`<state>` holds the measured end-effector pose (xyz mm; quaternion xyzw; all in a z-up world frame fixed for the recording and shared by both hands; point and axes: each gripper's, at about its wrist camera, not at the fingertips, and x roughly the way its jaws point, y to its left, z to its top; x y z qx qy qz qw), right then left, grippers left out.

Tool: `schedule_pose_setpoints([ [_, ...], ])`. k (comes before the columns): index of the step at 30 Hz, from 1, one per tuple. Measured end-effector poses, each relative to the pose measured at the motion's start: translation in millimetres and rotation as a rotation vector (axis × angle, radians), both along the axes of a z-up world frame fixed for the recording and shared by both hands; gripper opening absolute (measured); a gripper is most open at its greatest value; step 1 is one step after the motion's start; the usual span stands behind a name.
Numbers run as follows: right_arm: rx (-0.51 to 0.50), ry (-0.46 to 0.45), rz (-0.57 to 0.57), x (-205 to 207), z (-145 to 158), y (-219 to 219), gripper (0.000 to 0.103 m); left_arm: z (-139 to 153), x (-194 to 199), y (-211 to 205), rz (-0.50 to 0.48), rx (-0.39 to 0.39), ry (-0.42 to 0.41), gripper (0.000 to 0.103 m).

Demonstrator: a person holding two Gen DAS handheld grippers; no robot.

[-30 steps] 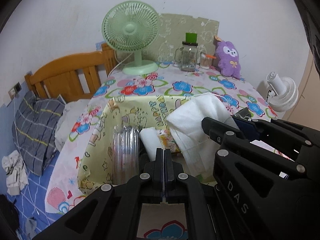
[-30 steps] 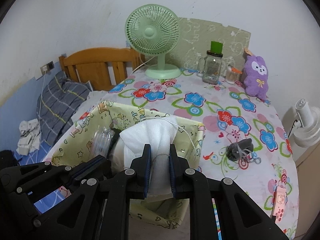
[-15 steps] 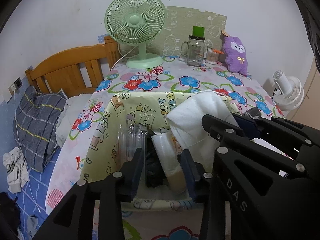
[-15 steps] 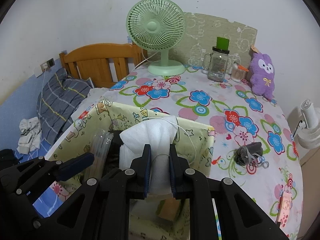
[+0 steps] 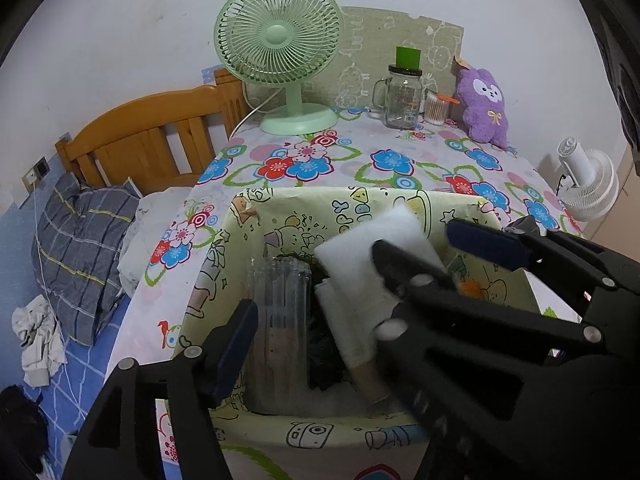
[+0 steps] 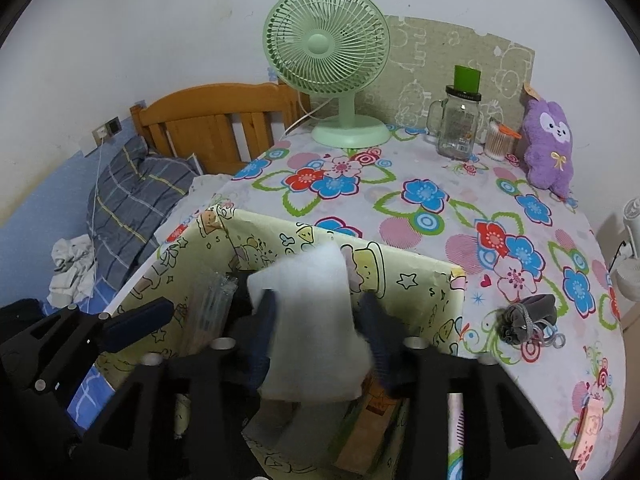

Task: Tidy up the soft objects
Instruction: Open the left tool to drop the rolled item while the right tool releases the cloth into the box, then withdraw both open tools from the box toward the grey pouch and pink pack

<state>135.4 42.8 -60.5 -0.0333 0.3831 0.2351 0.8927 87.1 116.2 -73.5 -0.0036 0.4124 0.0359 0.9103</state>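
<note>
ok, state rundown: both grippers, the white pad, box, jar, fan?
left gripper: open, jaws just widened, nothing pinched
right gripper: jaws just opened, white pad between them, looks released
white foam pad: upright, dropping into box
yellow cartoon-print box: open-topped, partly filled
clear glass jar: lidded, upright
green desk fan: blades hidden behind the grille

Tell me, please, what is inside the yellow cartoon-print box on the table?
Inside the yellow box: a white foam sheet standing up, a clear plastic bundle, something dark between them and a cardboard piece. The box floor is mostly covered.
</note>
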Motion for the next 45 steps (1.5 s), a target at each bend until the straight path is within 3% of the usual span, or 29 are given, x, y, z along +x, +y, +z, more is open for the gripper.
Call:
schedule_pose_setpoints([
  [1, 0.005, -0.007, -0.003, -0.5, 0.7, -1.0, 0.067, 0.6, -0.4, -0.5, 0.001, 0.002, -0.004, 0.075],
  [9, -0.014, -0.049, -0.023, -5.4, 8.9, -10.3, 0.083, 5.2, -1.8, -8.0, 0.0, 0.01, -0.021, 0.082],
  [19, -0.019, -0.074, -0.066, -14.1, 20.5, -32.8, 0.086, 15.4, -4.9, -24.3, -0.012, 0.008, -0.041, 0.087],
  [38, 0.039, -0.161, -0.149, -39.5, 56.2, -88.8, 0.099, 53.1, -24.5, -69.9, -0.046, 0.03, -0.162, 0.102],
  [45, 0.033, -0.19, -0.208, -48.2, 64.3, -111.3, 0.103, 60.9, -28.1, -90.6, -0.08, 0.03, -0.18, 0.103],
])
